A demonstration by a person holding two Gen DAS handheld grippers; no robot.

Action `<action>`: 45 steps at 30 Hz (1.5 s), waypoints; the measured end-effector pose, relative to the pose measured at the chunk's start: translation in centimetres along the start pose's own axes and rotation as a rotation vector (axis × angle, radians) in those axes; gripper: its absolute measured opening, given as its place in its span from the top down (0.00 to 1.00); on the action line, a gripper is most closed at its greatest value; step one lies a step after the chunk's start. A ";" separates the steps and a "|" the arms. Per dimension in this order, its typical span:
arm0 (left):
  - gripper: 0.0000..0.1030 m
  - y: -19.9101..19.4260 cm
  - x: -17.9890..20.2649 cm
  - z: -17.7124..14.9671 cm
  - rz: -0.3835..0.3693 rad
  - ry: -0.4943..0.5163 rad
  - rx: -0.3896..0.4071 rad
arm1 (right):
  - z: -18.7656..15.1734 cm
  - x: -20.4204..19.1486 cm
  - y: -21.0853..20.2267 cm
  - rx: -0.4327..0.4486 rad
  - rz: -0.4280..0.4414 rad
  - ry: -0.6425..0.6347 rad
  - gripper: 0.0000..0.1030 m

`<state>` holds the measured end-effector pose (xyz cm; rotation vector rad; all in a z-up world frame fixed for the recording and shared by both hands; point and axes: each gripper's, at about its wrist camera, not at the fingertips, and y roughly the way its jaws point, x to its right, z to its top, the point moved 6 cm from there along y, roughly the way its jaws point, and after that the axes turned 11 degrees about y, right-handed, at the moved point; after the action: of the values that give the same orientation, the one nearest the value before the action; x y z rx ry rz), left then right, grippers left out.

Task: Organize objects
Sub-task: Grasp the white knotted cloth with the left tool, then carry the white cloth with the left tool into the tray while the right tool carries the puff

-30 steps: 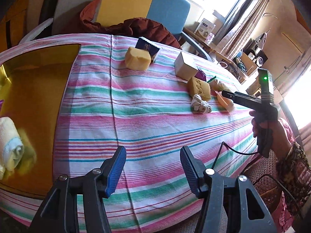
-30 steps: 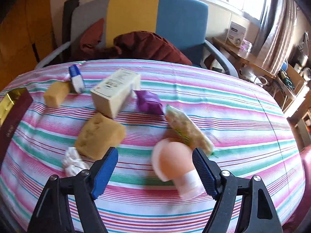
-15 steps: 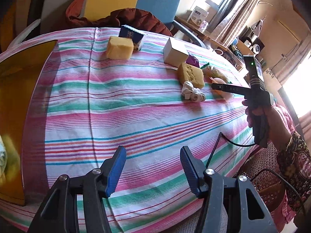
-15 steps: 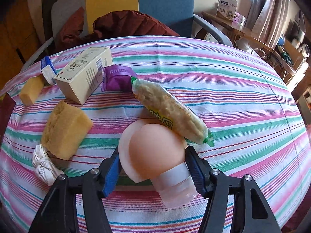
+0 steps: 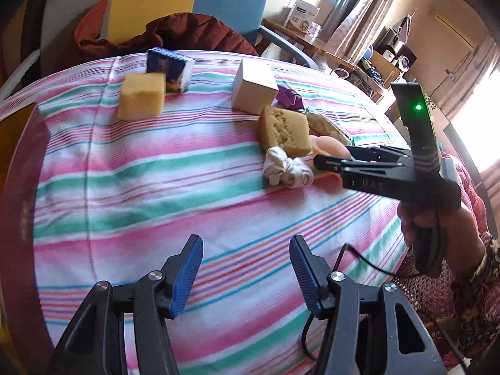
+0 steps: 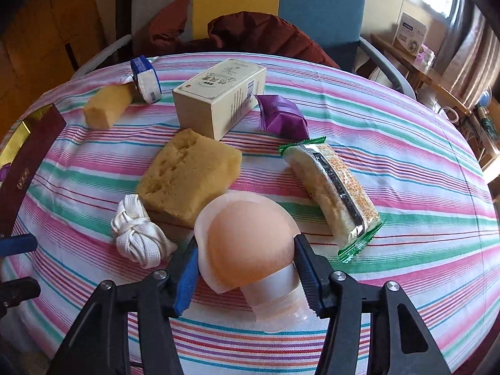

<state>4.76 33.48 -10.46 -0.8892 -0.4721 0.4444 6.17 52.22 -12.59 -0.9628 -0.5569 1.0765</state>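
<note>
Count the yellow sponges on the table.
2. The large sponge lies mid-table, against the white cord bundle and just in front of the cream box. The small sponge lies far left, beside the blue-and-white pack. None looks hidden.

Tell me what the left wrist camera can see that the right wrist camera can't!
Only the left wrist view shows the person's hand holding the right gripper from the side, and the left gripper with nothing between its open jaws.

Only the right wrist view shows the peach bottle between the right gripper's closing jaws, with both pads against it, and the whole green-edged snack pack.

Both show the striped tablecloth, the big sponge, the white knotted cord, the beige box and the purple packet.
</note>
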 end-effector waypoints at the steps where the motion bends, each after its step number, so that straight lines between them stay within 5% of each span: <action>1: 0.43 0.6 0.3 0.5 -0.009 0.005 -0.001 | 0.0 0.1 0.0 -0.005 0.001 0.012 0.42; 6: 0.43 3.4 1.8 2.9 -0.014 0.055 -0.017 | 0.4 1.4 0.0 -0.023 0.001 0.068 0.44; 11: 0.43 5.6 3.3 4.9 -0.013 0.099 -0.021 | 0.8 2.4 -0.3 0.006 -0.126 0.027 0.47; 18: 0.43 8.0 3.8 6.6 0.023 0.148 -0.006 | 0.8 3.8 -0.1 -0.024 -0.068 0.129 0.46; 25: 0.51 7.8 3.8 5.6 0.085 0.277 0.093 | 1.2 4.4 0.6 -0.035 -0.045 0.155 0.43; 33: 0.55 6.3 1.8 4.4 0.058 0.185 0.142 | 0.8 4.5 0.8 -0.048 -0.022 0.193 0.38; 37: 0.55 5.8 1.5 3.7 0.062 0.177 0.156 | 0.7 4.6 1.2 -0.051 -0.065 0.170 0.48; 45: 0.55 4.5 0.8 2.1 0.064 0.160 0.174 | 0.5 4.6 0.5 -0.029 -0.039 0.200 0.52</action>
<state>3.44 37.74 -12.84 -0.7665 -0.2550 0.4621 7.35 56.66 -13.00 -1.0666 -0.4264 0.9274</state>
